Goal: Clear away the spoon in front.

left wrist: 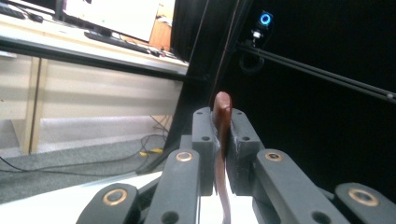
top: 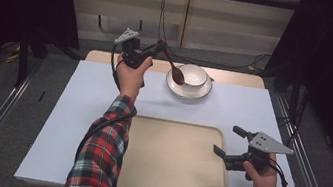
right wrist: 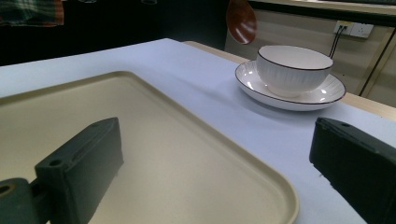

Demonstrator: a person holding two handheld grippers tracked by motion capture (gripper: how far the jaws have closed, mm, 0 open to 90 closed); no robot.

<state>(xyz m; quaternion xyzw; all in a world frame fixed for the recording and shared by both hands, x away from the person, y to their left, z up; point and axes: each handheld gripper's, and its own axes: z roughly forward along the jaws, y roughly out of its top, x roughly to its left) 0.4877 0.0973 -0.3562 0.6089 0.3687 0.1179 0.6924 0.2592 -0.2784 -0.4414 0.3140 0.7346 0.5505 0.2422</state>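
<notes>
Hidden/cut off: spoon (left wrist: 222, 126) handle tip runs off the bottom of the left gripper view; in the right gripper view just the spoon's (right wrist: 241, 21) bowl end hangs in from the top edge. Person cut off at the bottom of the high view, forearms in plaid sleeves (top: 99, 154).
Hard to see: the clamp spot on the handle in the high view is dark, prob. near the handle's end.
Spoon: brown, held in the air over the far part of the table (top: 76, 104), just left of the bowl (top: 193, 75). In the high view the spoon (top: 174, 69) has its long axis slanting from the gripper at far left down to the right, bowl end lowest, by the plate's (top: 203, 92) left rim.
Left gripper (top: 159, 48): raised at far left-centre, jaws pinching the spoon handle btwn them.
Right gripper (top: 230, 141): near right, low over the tray's (top: 171, 175) right edge, jaws spread wide w/ nothing btwn them.
Bowl/plate: white bowl w/ dark rim sits on the white plate at far centre.
Tray: beige, near centre of the table, bare.
</notes>
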